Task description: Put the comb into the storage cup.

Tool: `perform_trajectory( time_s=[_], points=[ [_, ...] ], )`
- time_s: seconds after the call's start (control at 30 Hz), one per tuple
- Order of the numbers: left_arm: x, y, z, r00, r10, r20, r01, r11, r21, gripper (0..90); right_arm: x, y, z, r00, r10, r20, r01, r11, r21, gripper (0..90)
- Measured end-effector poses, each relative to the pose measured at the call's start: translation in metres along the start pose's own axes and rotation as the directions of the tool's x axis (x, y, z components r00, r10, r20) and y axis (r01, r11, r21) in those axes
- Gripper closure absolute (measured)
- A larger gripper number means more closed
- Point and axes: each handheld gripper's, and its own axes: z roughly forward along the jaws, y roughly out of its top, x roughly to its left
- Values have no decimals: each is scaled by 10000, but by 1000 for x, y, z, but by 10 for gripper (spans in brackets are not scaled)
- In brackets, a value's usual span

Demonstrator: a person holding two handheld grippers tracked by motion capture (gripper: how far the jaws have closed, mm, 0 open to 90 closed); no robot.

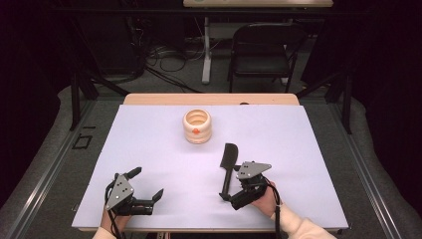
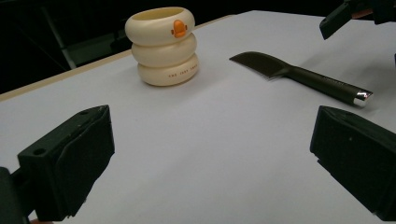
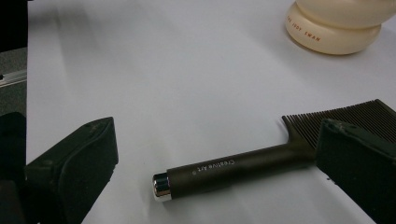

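The right claw (image 1: 238, 188) stands apart around the dark comb (image 1: 228, 169), which lies flat on the counter (image 1: 298, 149) between its jaws. Closing on the round handle could roll it away. The left claw (image 1: 139, 184) gapes empty, the cream holder (image 1: 197, 126) far ahead.

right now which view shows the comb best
The right gripper view: the comb lies close between its jaws, with teeth, the handle's printed lettering and silver end cap all clear. The left gripper view shows the whole comb smaller and at an angle. The high view gives only a small dark outline.
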Motion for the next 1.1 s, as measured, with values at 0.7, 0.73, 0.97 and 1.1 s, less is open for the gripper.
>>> perform_trajectory(
  time_s=[0.7,0.73,0.97,1.1],
  points=[
    [1,0,1,10000,8,8,-8,10000,41,0,5,5,14,9996,-192,-188,200,9990,403,818],
    [1,0,1,10000,9,39,-9,10000,32,0,7,6,15,9996,-239,-134,245,9986,468,875],
    [1,0,1,10000,31,20,-32,10000,76,0,14,7,22,9986,-525,3,522,9936,1000,900],
    [1,0,1,10000,-16,35,15,10000,82,0,14,5,24,9987,-518,15,513,9915,1196,900]
  ],
)
